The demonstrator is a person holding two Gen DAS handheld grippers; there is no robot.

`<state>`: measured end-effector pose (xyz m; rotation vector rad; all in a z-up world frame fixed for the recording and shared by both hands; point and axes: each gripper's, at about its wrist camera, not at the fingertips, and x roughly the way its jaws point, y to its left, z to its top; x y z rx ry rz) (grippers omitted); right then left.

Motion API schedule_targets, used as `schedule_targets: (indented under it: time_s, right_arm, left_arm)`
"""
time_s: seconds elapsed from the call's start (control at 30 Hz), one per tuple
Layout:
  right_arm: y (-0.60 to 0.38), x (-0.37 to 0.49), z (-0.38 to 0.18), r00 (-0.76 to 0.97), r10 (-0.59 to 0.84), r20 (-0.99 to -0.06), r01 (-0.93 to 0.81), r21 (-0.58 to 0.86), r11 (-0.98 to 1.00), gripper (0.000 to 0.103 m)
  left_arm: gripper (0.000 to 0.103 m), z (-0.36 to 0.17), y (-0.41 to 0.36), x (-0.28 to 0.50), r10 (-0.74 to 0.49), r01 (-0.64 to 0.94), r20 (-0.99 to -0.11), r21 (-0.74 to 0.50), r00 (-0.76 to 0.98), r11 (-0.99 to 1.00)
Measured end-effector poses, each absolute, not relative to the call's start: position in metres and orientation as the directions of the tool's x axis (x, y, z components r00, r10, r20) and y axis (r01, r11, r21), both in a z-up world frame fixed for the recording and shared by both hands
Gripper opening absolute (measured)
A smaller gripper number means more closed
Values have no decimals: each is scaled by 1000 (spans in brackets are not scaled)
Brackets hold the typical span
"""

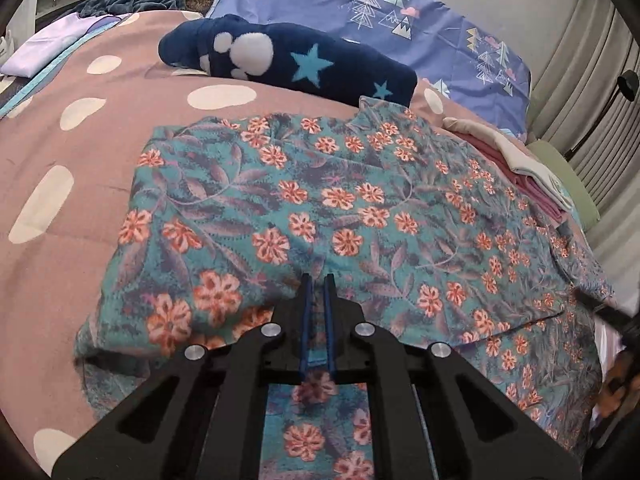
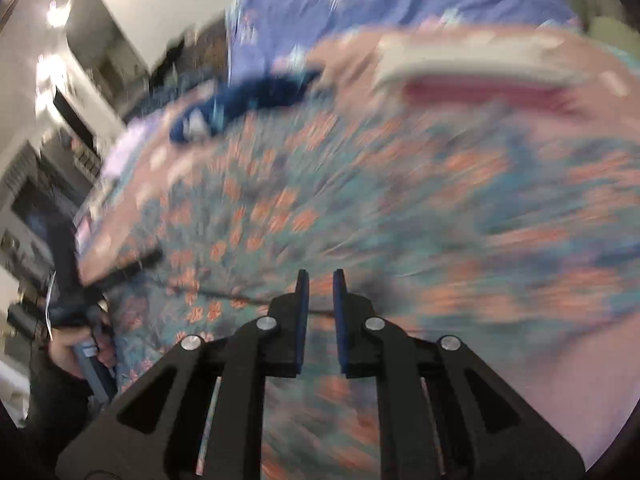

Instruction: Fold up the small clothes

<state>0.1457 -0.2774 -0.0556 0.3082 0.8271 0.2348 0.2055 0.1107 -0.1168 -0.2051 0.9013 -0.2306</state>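
Note:
A teal floral garment point(image 1: 320, 208) with orange flowers lies spread on the pink spotted bed cover point(image 1: 80, 152). Its near part is doubled over, with a fold edge running to the right. My left gripper point(image 1: 318, 280) sits low over the near edge of the garment; its jaws stand nearly closed with a thin gap, and I cannot tell if cloth is pinched. My right gripper point(image 2: 320, 276) hovers over the same garment point(image 2: 360, 208) in a heavily blurred view, jaws a little apart and empty. The left gripper also shows in the right wrist view point(image 2: 132, 264), at the left.
A navy fleece item point(image 1: 288, 60) with stars and a paw print lies behind the garment. A purple patterned pillow point(image 1: 380, 12) is at the back. A stack of folded cream and pink clothes point(image 1: 520, 168) lies at the right. A lilac folded cloth point(image 1: 48, 48) is far left.

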Motion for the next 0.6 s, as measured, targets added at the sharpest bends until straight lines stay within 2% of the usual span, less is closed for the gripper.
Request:
schedule_targets:
  time_s: [0.03, 0.1, 0.17, 0.27, 0.33, 0.4, 0.5, 0.6]
  right_arm:
    - [-298, 135, -44, 696, 287, -659, -58, 347, 936, 15]
    - [-356, 112, -22, 768, 171, -617, 53, 328, 943, 28]
    - [-410, 94, -12, 795, 68, -603, 178, 339, 924, 28]
    - [-508, 58, -18, 778, -93, -622, 440, 433, 786, 28]
    - [-562, 36, -32, 768, -136, -626, 540, 518, 664, 28]
    - [-598, 24, -46, 765, -146, -628, 583, 578, 571, 28]
    - [-626, 26, -66, 749, -130, -649, 624, 626, 468, 32]
    - [-639, 33, -78, 785, -113, -609, 599, 699, 392, 32]
  left_arm:
    - [7, -114, 105, 205, -260, 111, -753, -244, 604, 963]
    - [7, -107, 96, 203, -225, 127, -745, -188, 627, 974]
    - [8, -96, 83, 208, -241, 175, -724, -168, 646, 970]
    - [8, -84, 70, 218, -241, 208, -705, -133, 667, 969]
    - [8, -84, 62, 229, -258, 227, -707, -140, 658, 964]
    - [8, -97, 49, 239, -230, 252, -743, -85, 629, 964]
    - [8, -113, 42, 243, -196, 266, -766, -34, 612, 963]
    - [8, -112, 43, 240, -190, 265, -764, -25, 617, 964]
